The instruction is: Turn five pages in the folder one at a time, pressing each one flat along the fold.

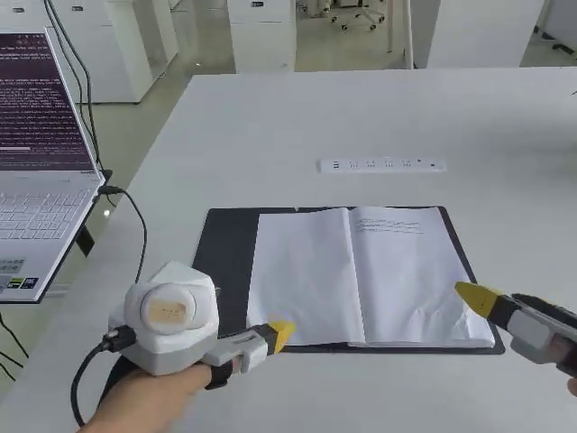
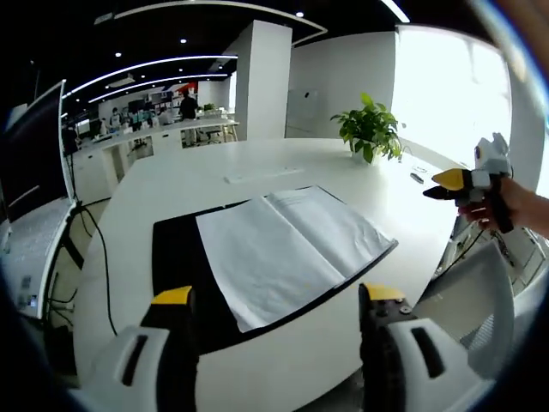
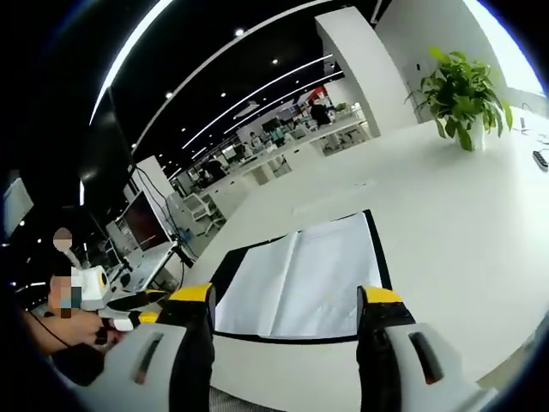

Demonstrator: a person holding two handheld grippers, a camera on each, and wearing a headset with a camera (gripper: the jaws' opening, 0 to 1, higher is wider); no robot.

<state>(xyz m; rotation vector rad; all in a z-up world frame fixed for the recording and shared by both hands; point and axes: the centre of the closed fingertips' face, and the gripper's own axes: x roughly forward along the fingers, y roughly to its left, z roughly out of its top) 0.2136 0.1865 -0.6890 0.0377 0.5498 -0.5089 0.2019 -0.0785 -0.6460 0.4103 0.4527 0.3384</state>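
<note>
plainly, in the head view the folder point(image 1: 361, 271) lies open on the white table point(image 1: 270, 117), its black cover showing as a wide band left of the white pages. the left gripper point(image 1: 279, 334), held in a hand point(image 1: 149, 399), has its yellow tip at the folder's near edge, by the lower left corner of the left page; whether it touches cannot be told. the right gripper point(image 1: 478, 296) comes in from the lower right, its yellow tip over the lower right corner of the right page. a power strip point(image 1: 381, 164) lies on the table beyond the folder, and an open laptop point(image 1: 36, 180) stands off to the left

in the left gripper view the two jaws stand well apart with nothing between them, and the folder lies ahead on the table, past the tips. the right gripper shows at the right side, held above the table, with a potted plant point(image 2: 371, 129) farther back

in the right gripper view its jaws are likewise spread wide and hold nothing; the open folder lies beyond the tips, and the left gripper sits low at the left
</note>
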